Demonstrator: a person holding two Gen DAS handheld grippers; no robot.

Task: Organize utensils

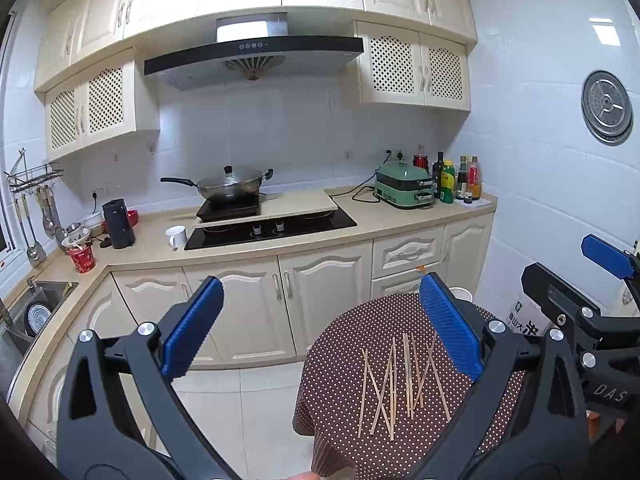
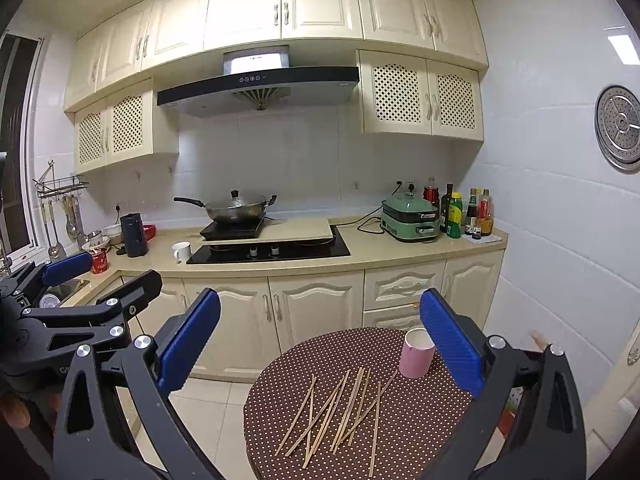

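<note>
Several wooden chopsticks lie scattered and crossing on a round table covered in brown polka-dot cloth. A pink cup stands upright at the table's far right; in the left wrist view only its white rim shows behind a finger. My left gripper hovers open above the table's left side, holding nothing. My right gripper is also open and empty, above and before the chopsticks. Each gripper shows in the other's view, the right gripper at the right and the left gripper at the left.
Behind the table runs a kitchen counter with a hob, a wok, a white mug, a green cooker and bottles. A sink is at the left. A tiled wall is close on the right.
</note>
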